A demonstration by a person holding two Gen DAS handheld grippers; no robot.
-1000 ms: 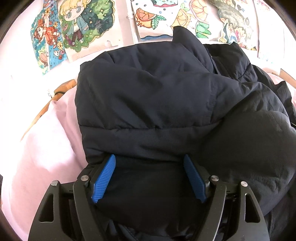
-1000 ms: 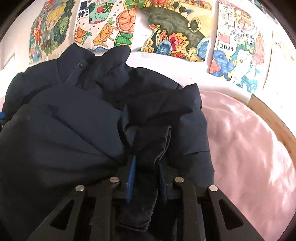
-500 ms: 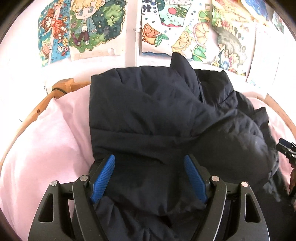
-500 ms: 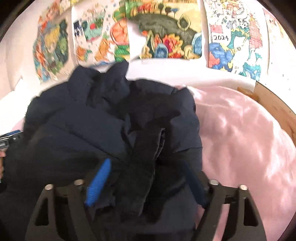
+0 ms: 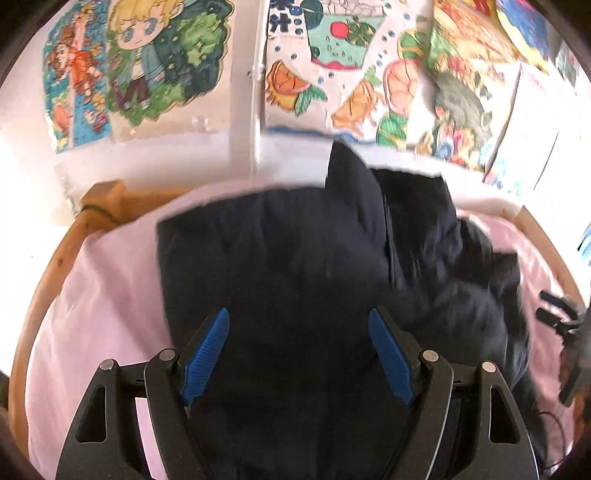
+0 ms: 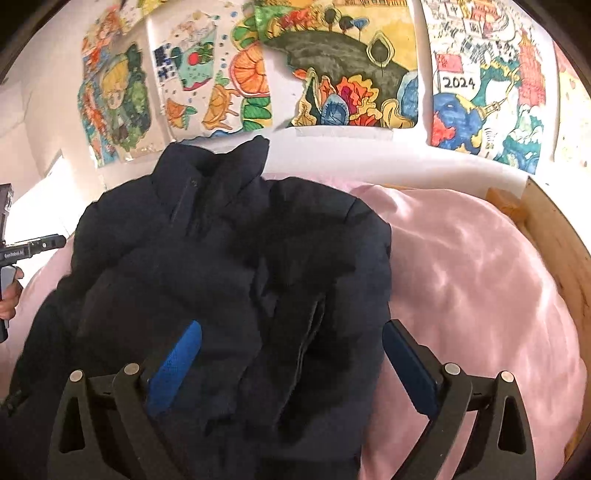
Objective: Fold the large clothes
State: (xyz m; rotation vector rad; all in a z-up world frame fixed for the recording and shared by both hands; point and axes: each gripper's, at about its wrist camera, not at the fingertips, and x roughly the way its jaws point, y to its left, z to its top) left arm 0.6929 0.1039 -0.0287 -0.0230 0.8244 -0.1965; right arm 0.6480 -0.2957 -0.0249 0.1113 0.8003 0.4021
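Jacket (image 6: 207, 258), dark navy and puffy, lies bunched on pink bedding (image 6: 480, 280), collar at twelve o'clock; right gripper (image 6: 291, 365) has just been opening, nothing clamped; left gripper (image 5: 299, 354) spread wide, released

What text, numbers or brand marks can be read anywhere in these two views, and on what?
"2024": on the drawing with the blue globe, taped to the wall.
Small white lettering on the left gripper: too blurred to read.
Dark characters on the fruit drawing: too blurred.
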